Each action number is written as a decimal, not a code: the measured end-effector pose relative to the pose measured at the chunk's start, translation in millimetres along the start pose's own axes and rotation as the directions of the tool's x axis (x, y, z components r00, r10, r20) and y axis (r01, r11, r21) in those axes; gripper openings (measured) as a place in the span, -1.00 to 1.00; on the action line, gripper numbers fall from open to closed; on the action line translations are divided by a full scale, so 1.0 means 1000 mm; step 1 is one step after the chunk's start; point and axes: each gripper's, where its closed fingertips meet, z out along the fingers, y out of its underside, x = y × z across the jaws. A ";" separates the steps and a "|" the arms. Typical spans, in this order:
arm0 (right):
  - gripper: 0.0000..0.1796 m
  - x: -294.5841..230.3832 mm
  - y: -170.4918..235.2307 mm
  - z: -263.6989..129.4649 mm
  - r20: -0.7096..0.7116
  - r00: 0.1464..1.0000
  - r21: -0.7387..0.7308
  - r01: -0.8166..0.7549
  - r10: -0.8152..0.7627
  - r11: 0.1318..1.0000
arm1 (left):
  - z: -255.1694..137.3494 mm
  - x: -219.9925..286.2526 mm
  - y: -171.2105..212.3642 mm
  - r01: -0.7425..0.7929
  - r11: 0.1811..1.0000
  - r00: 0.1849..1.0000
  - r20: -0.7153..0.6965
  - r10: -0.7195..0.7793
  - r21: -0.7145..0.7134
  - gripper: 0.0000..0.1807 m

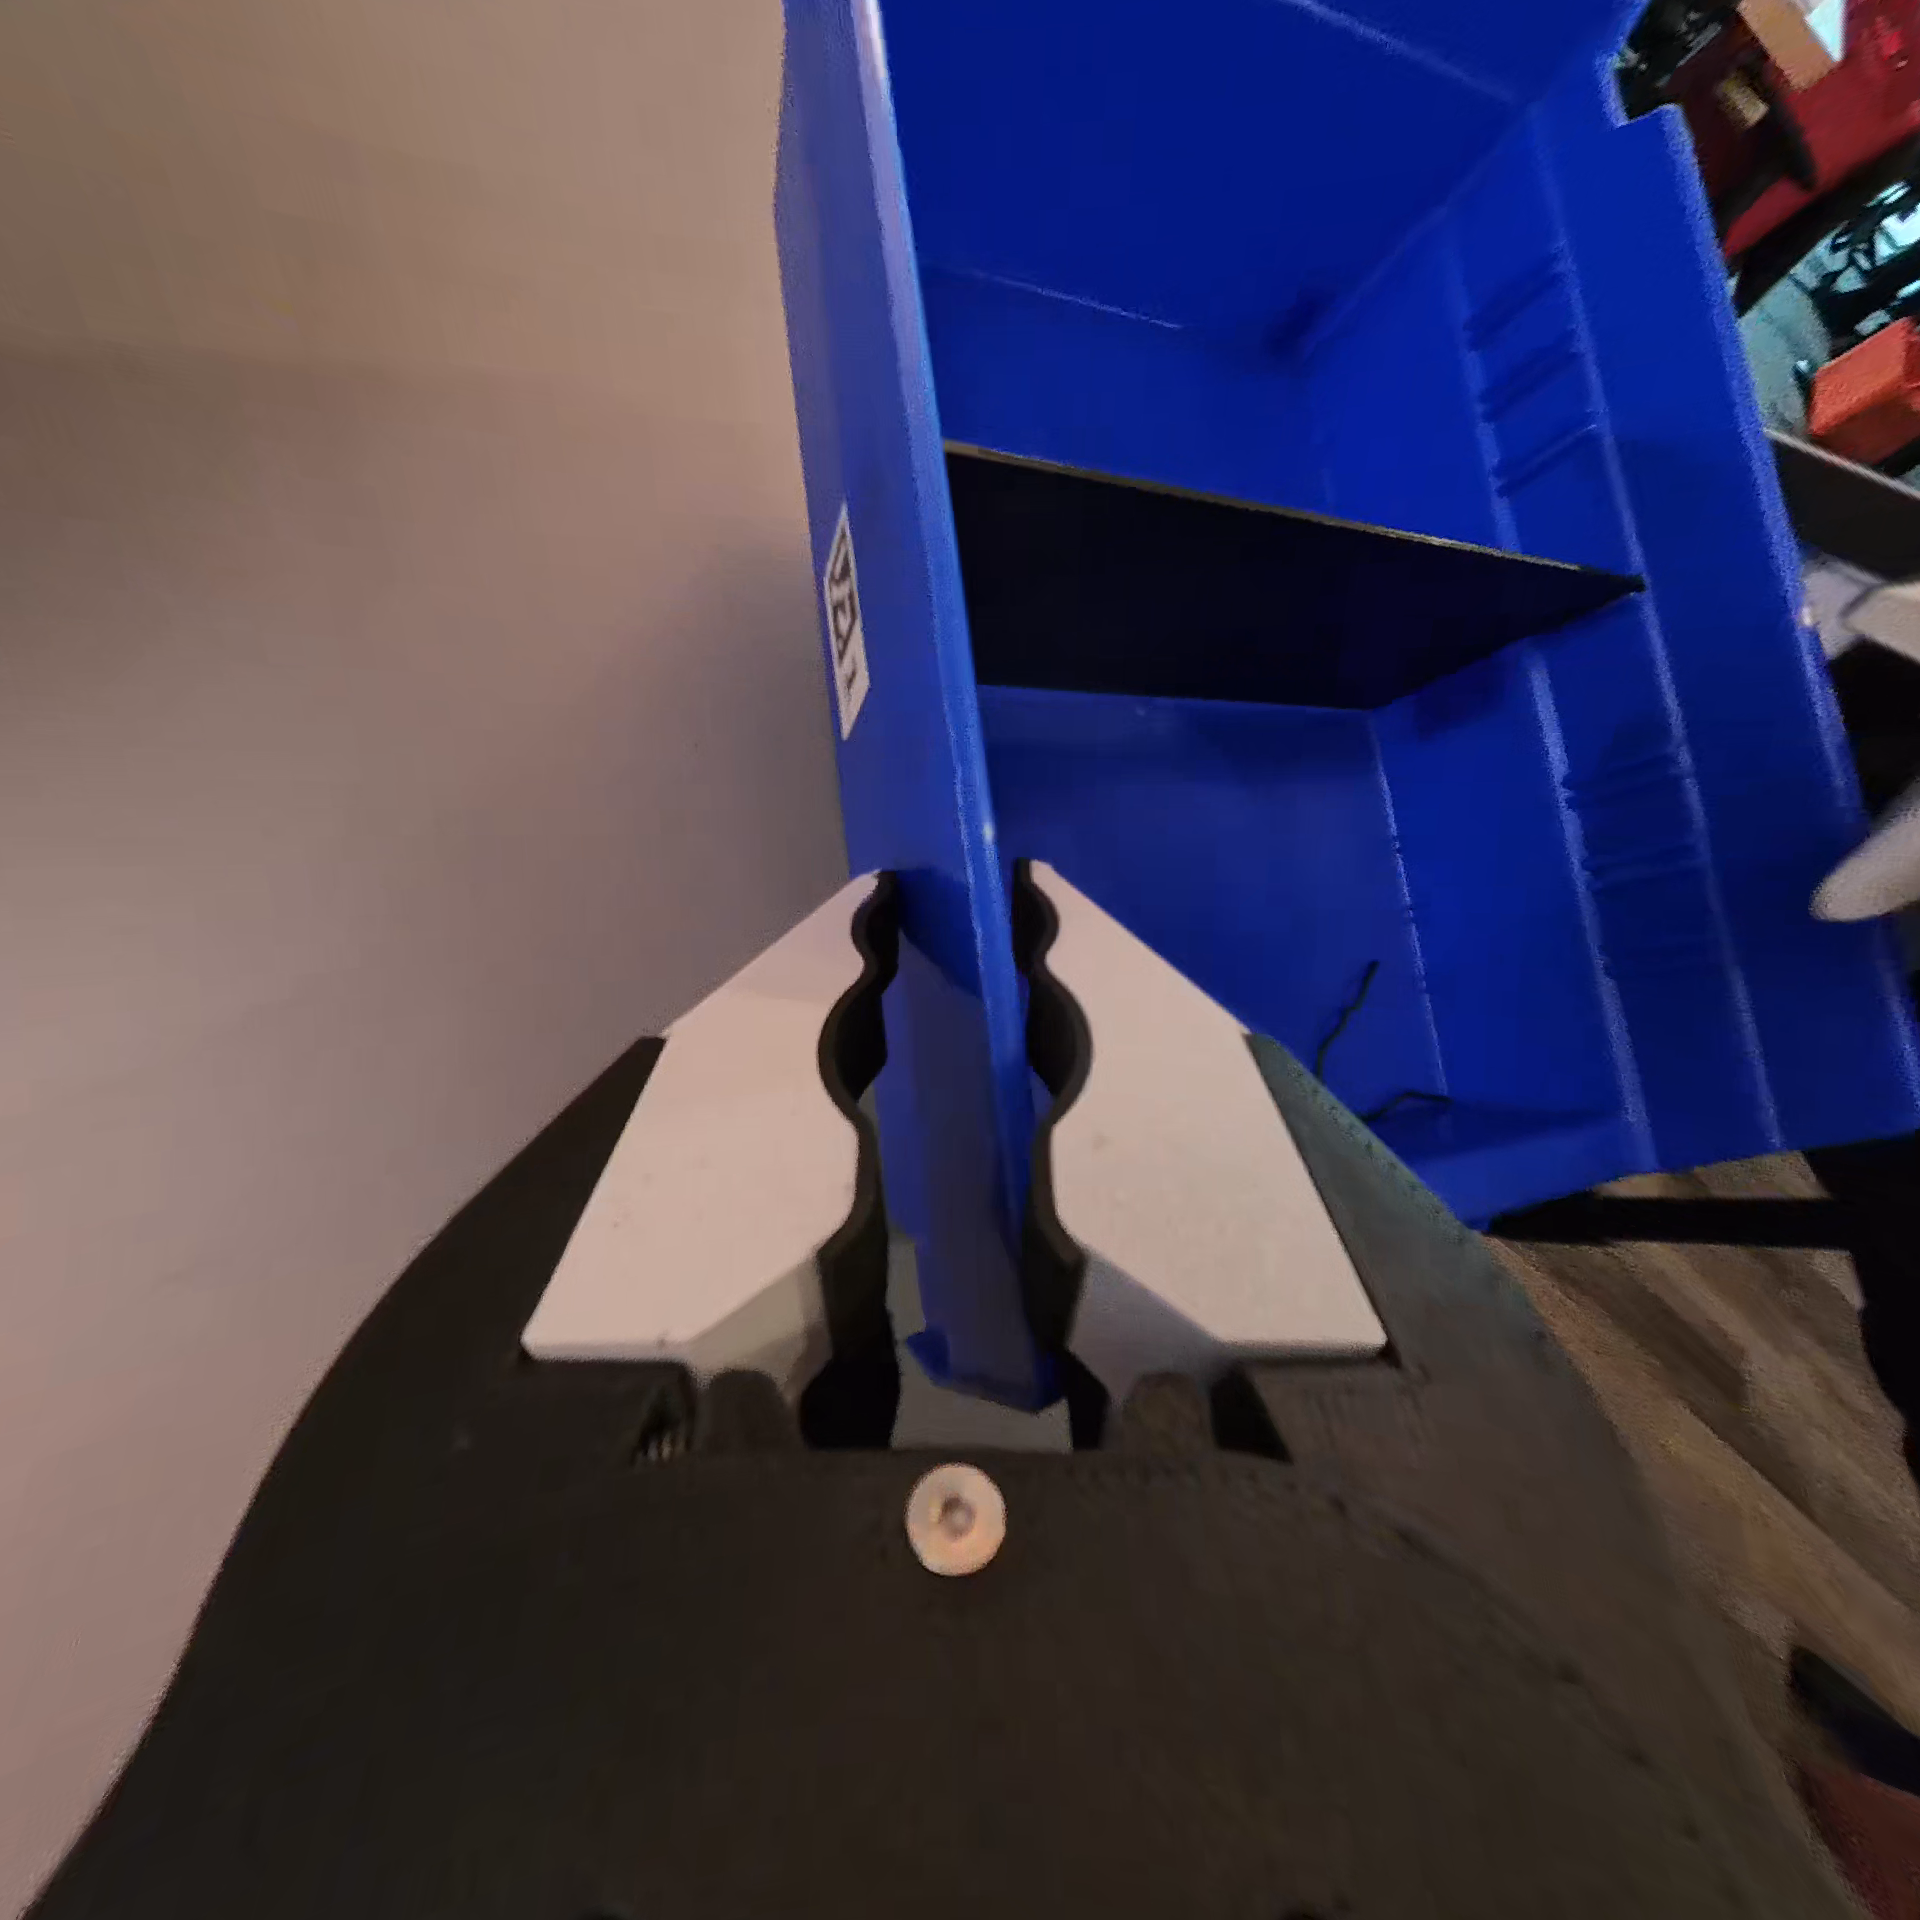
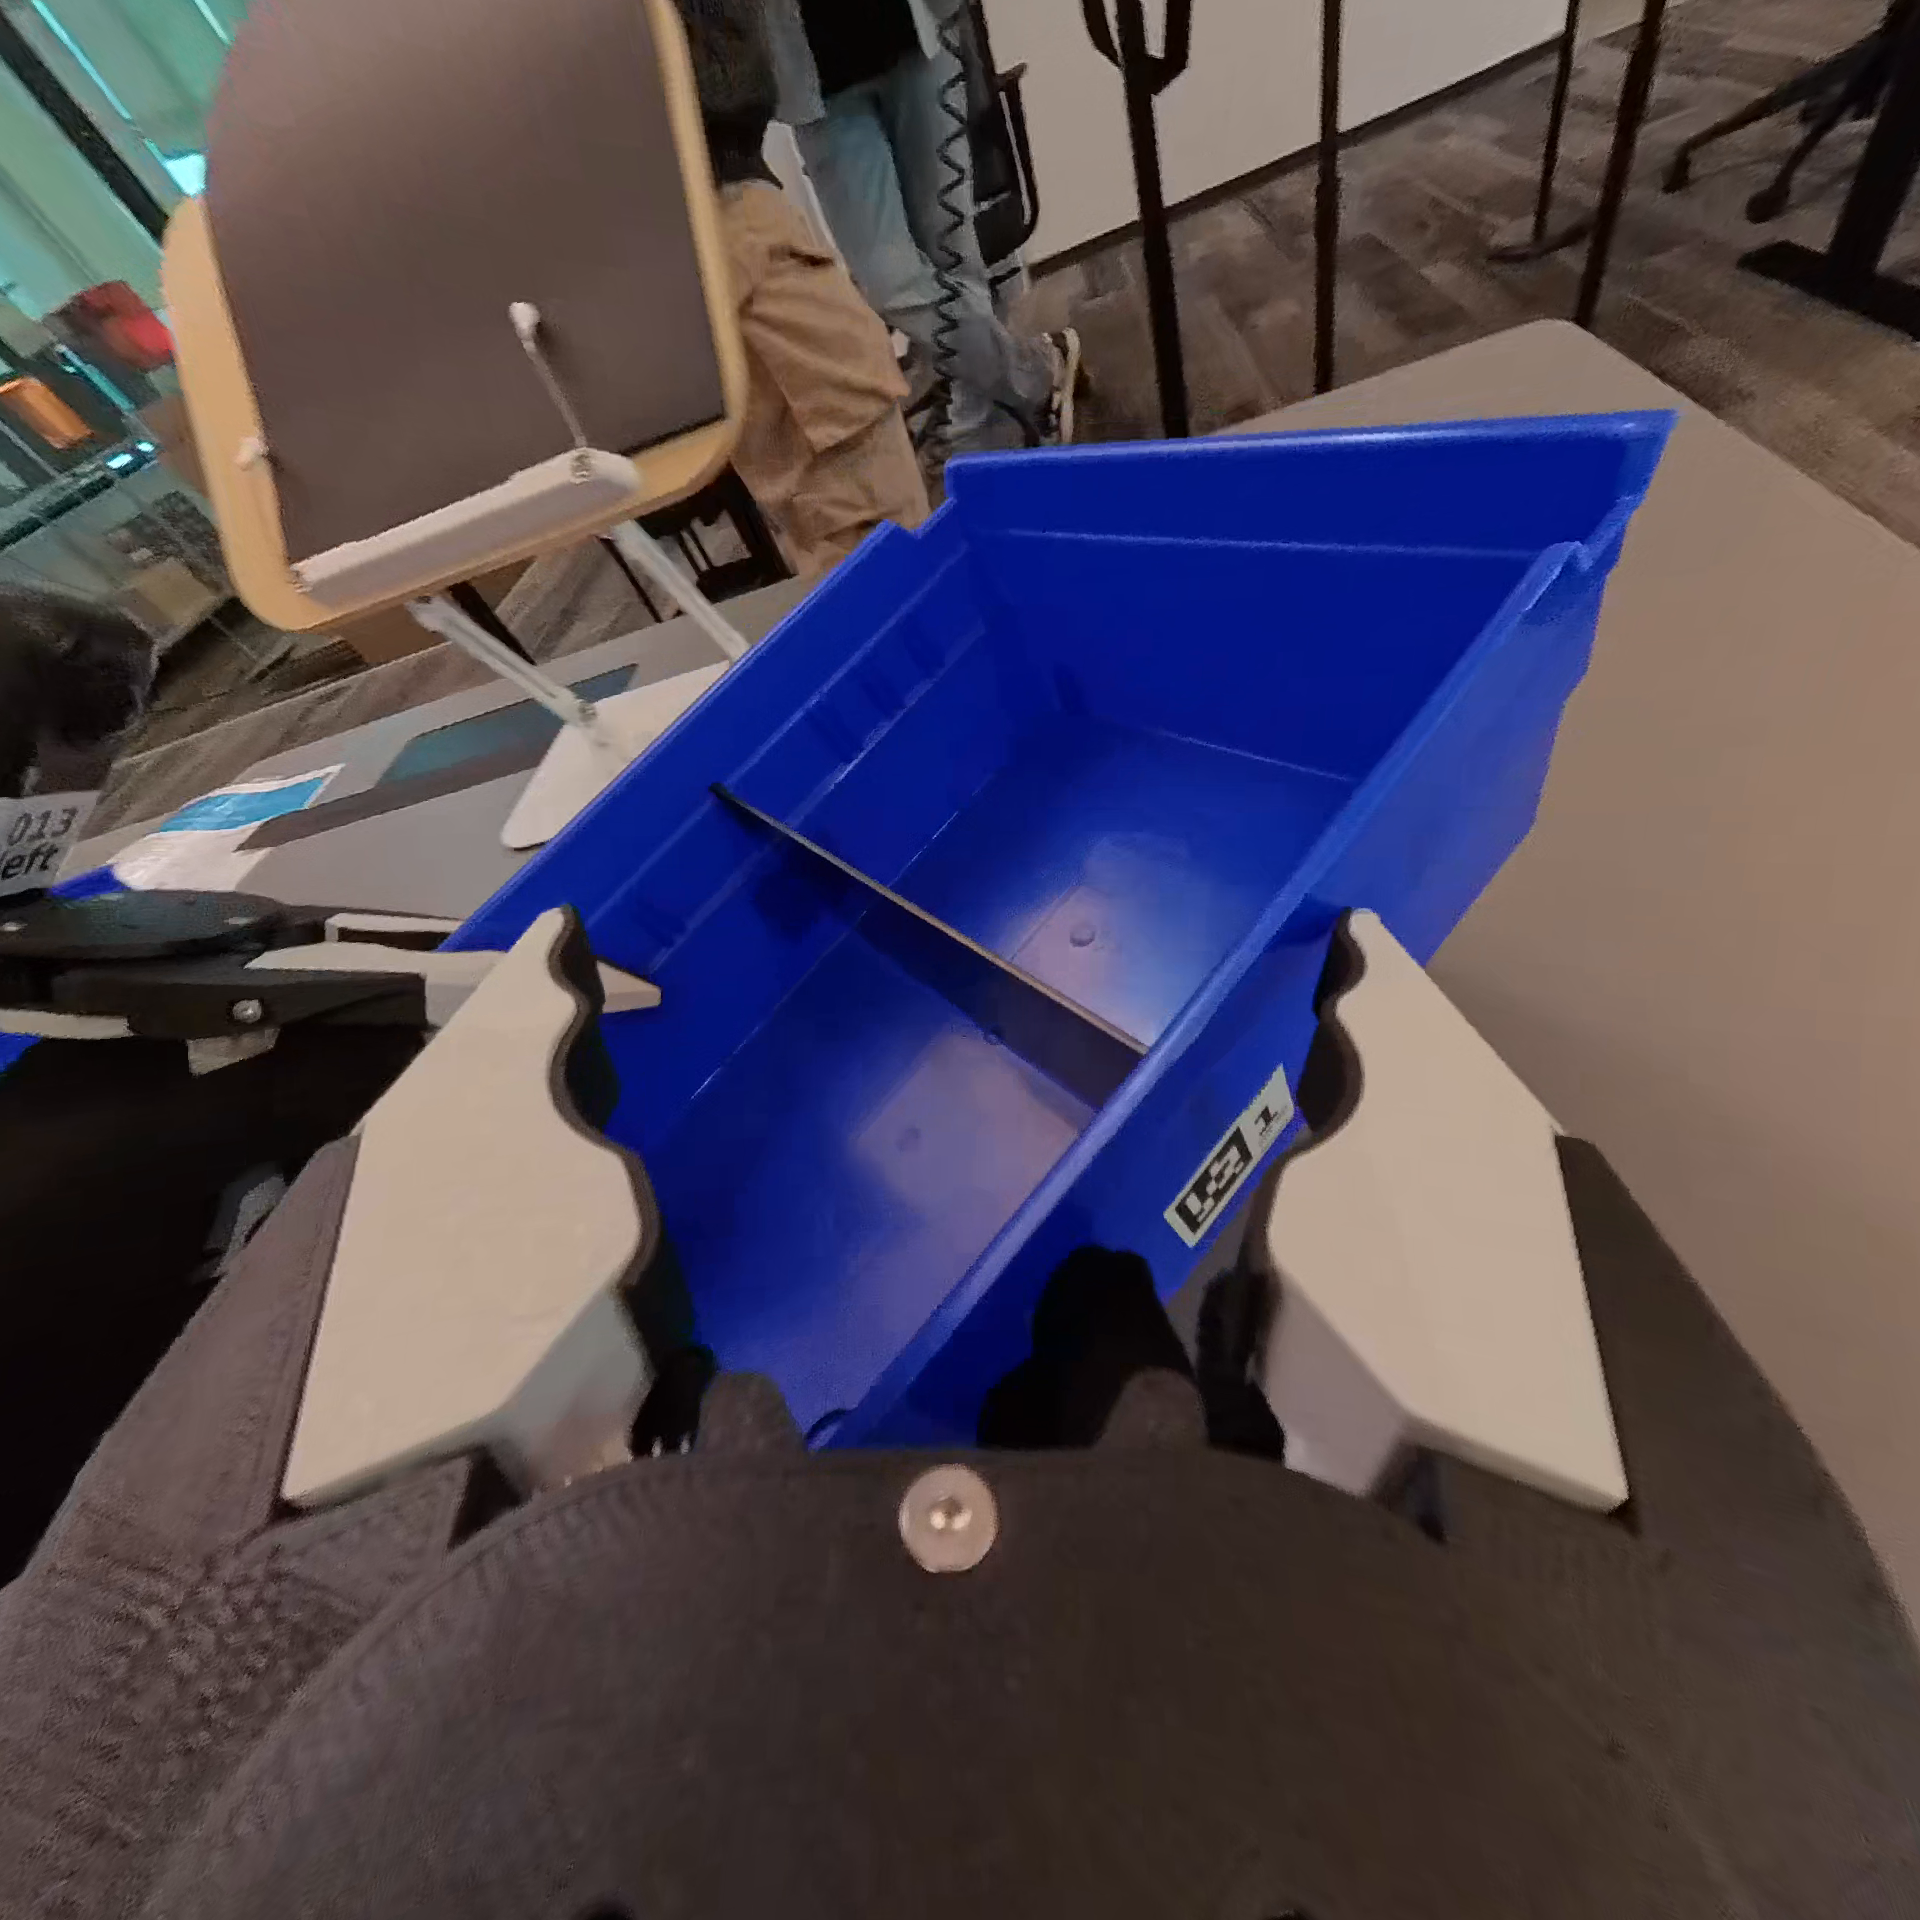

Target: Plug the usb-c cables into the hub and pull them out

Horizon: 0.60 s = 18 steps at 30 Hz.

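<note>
A blue plastic bin [image 2: 1195, 623] with a black divider [image 2: 1018, 987] across its middle is held tilted above a grey table [image 2: 1714, 831]. Both of its compartments look bare. My left gripper [image 1: 954, 878] is shut on one side wall of the bin [image 1: 1195, 156], and it also shows at the left of the right wrist view [image 2: 623, 992]. My right gripper [image 2: 956, 935] is open, with the bin's near end between its spread fingers, not clamped. No USB-C cable or hub is in view.
A padded chair [image 2: 447, 260] and a white stand [image 2: 582, 769] are behind the table, with standing people's legs [image 2: 831, 364] and black poles [image 2: 1153, 260] beyond. A plain beige surface [image 1: 364, 520] fills the left of the left wrist view, with wooden floor [image 1: 1662, 1455] lower right.
</note>
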 end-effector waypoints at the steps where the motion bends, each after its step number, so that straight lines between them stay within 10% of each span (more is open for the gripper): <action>1: 0.48 0.011 -0.001 0.002 -0.014 1.000 -0.009 0.001 -0.001 1.000 | 0.009 0.005 0.000 0.007 1.000 1.000 -0.016 -0.007 -0.011 -0.74; 18: -0.01 0.189 -0.001 0.050 -0.100 0.975 -0.376 0.149 -0.199 0.915 | 0.089 0.118 0.005 0.067 0.994 0.951 -0.294 -0.091 -0.089 -0.01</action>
